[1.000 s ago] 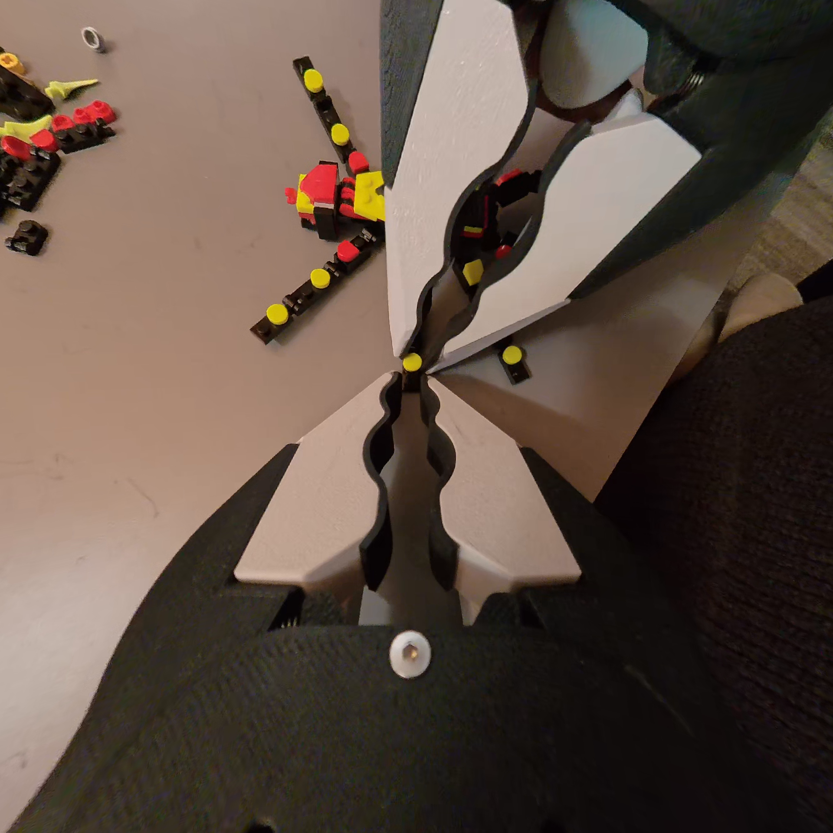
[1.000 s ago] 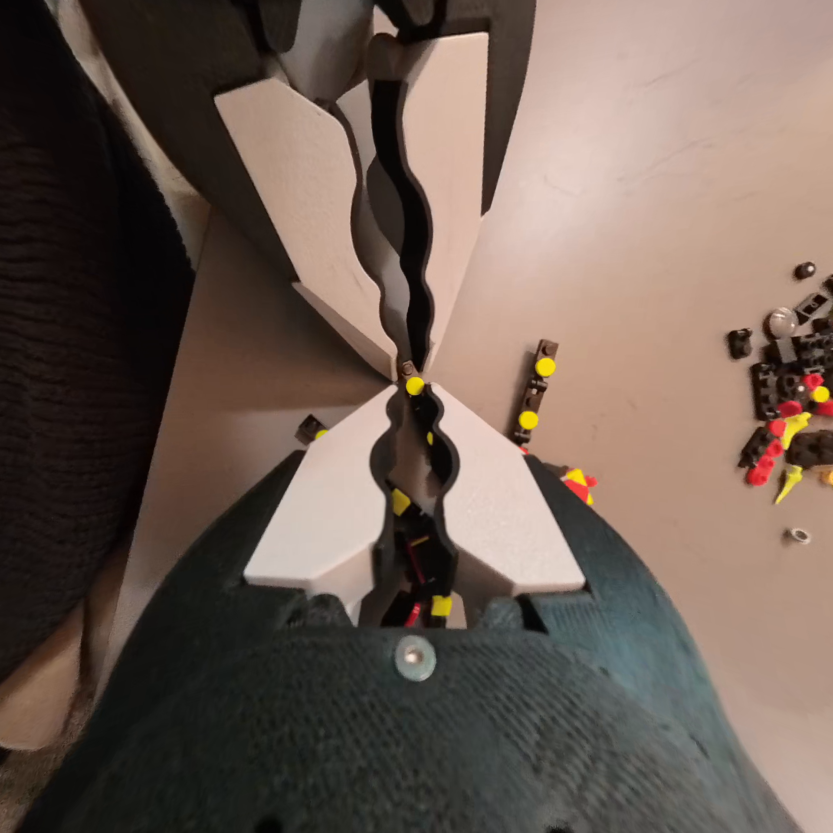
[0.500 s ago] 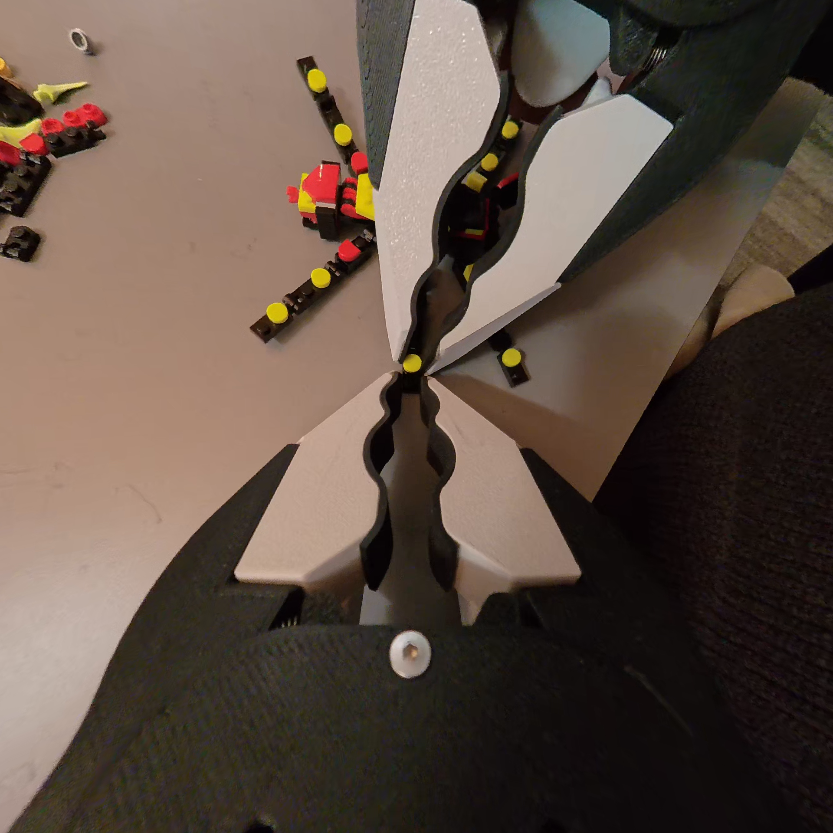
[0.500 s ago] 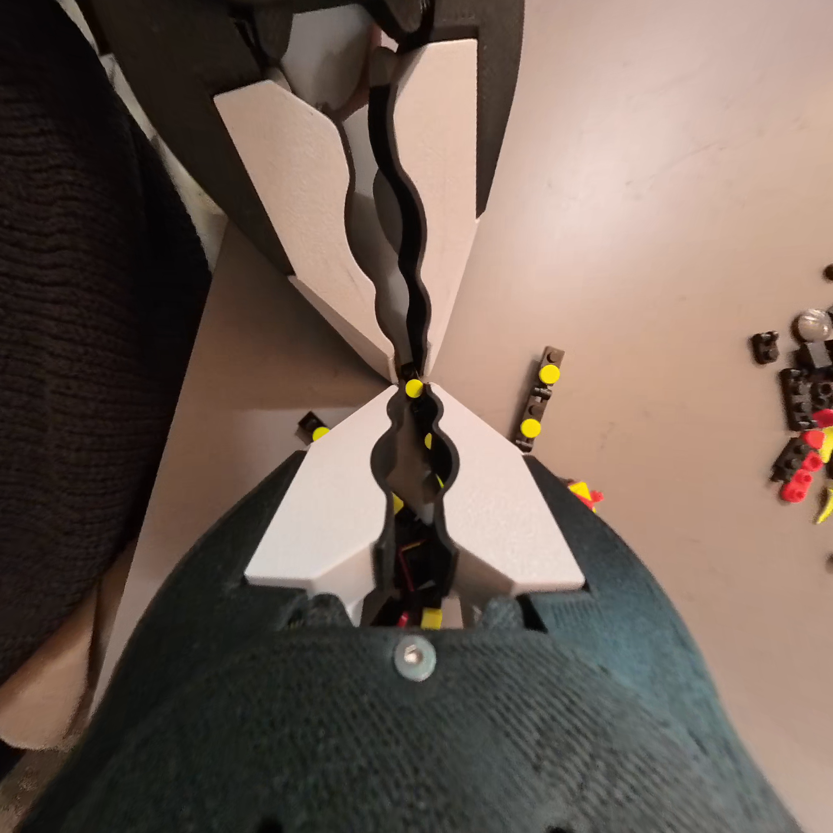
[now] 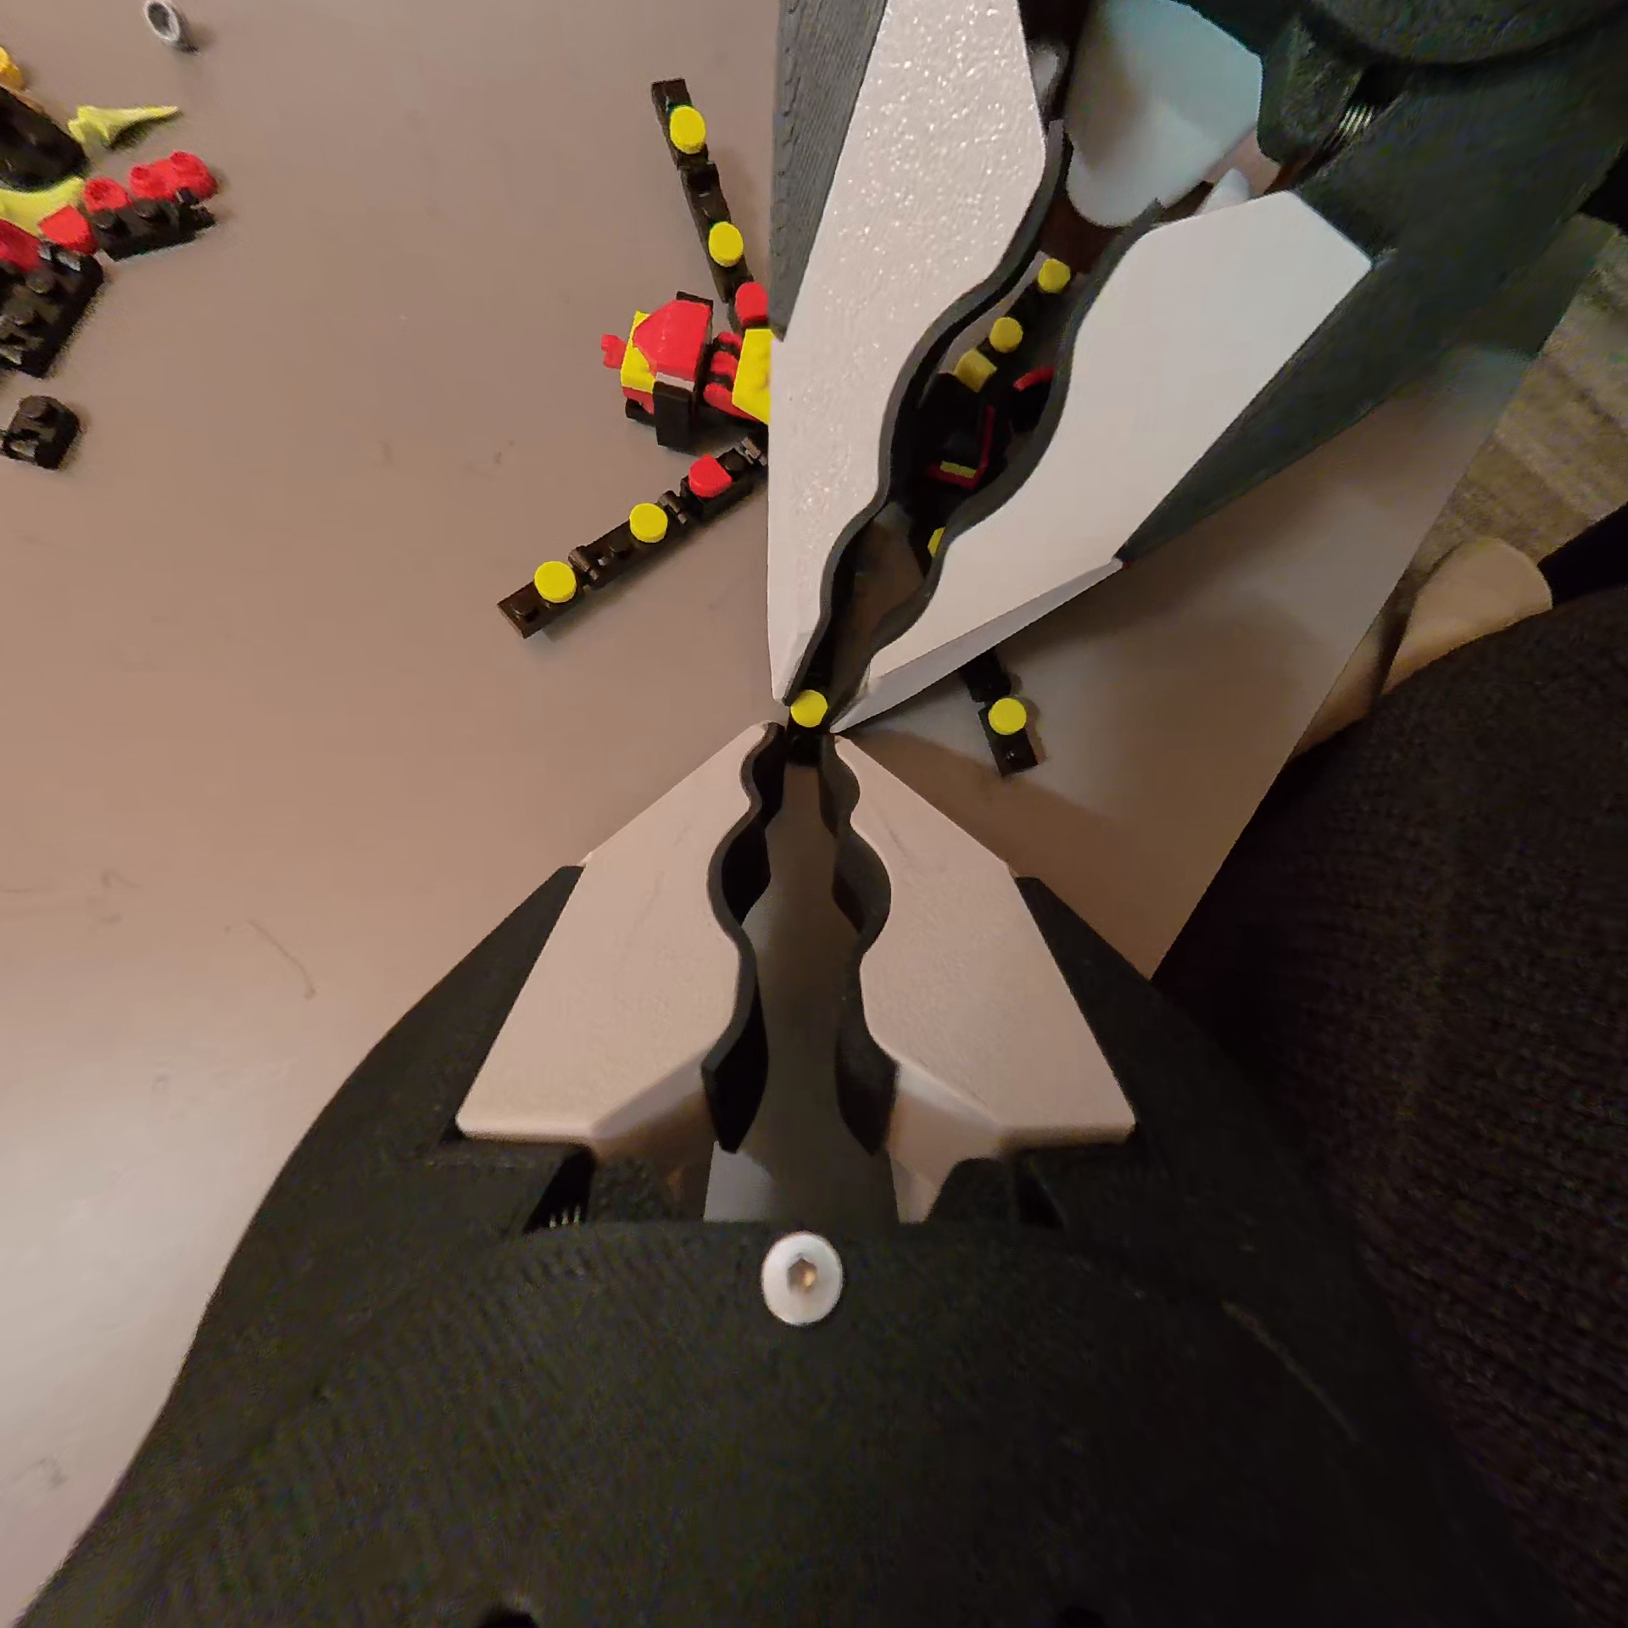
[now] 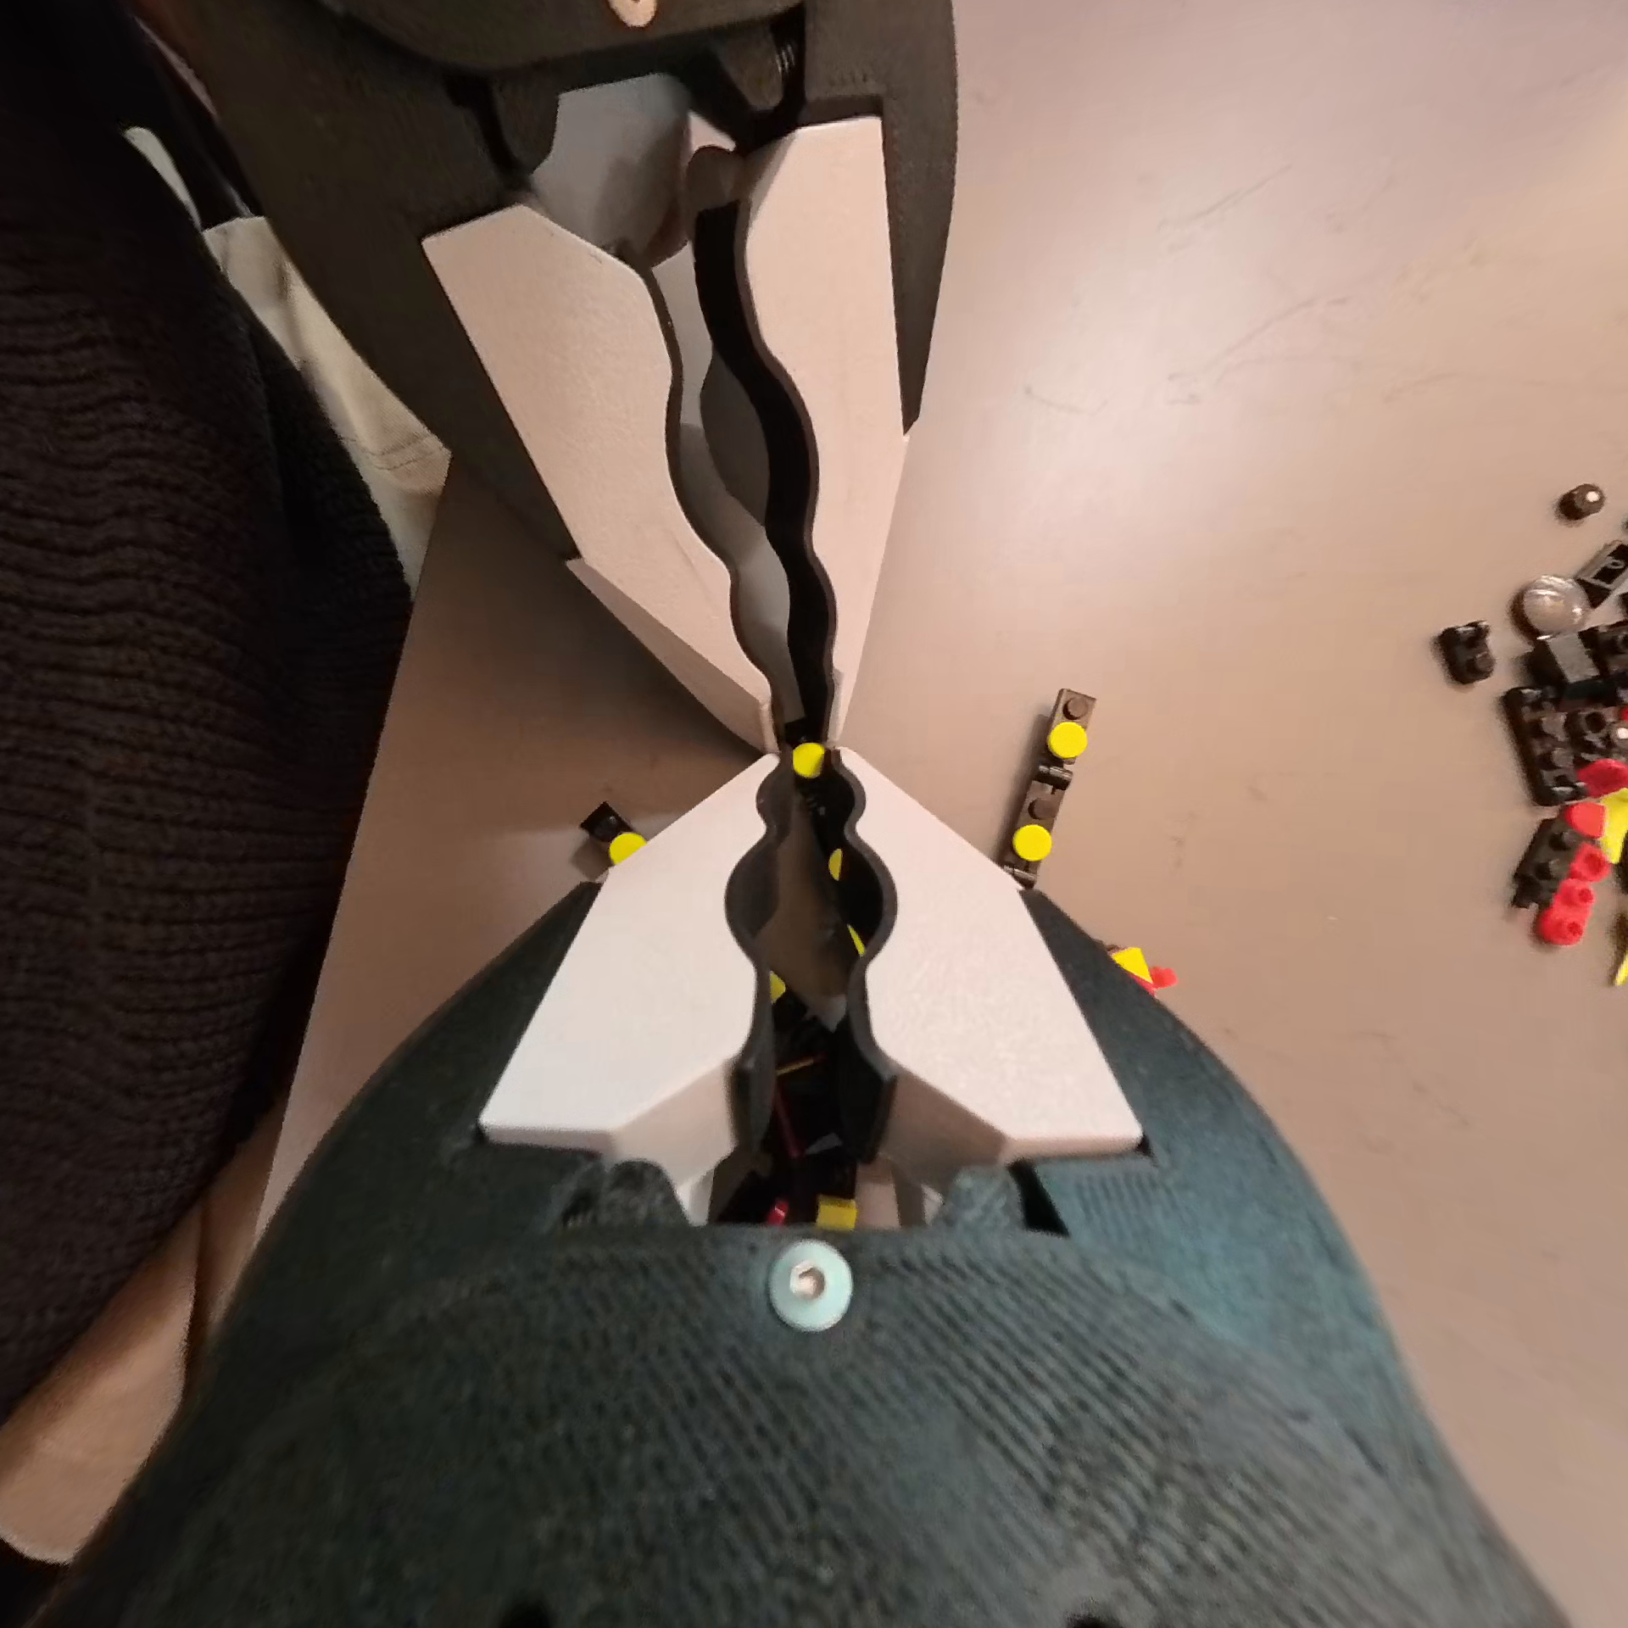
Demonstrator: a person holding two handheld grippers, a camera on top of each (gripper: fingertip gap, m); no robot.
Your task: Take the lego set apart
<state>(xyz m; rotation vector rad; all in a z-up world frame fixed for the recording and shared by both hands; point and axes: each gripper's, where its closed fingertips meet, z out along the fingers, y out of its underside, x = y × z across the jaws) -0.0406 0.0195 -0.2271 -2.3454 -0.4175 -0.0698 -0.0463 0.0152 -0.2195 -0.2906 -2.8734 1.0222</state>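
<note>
Grippers meet tip to tip: left gripper [image 5: 800,749] and right gripper [image 6: 806,765] both clench black yellow-studded lego strip [image 5: 808,707], its long axis running along the right gripper's fingers, near the grey tabletop [image 5: 264,793] edge.

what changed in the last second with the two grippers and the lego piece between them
The lego assembly inside the right gripper turned, so more yellow studs now face the left camera. Both grippers stayed tip to tip, shut on the black strip with the yellow stud; the left gripper barely moved. Loose pieces lie unchanged.
</note>
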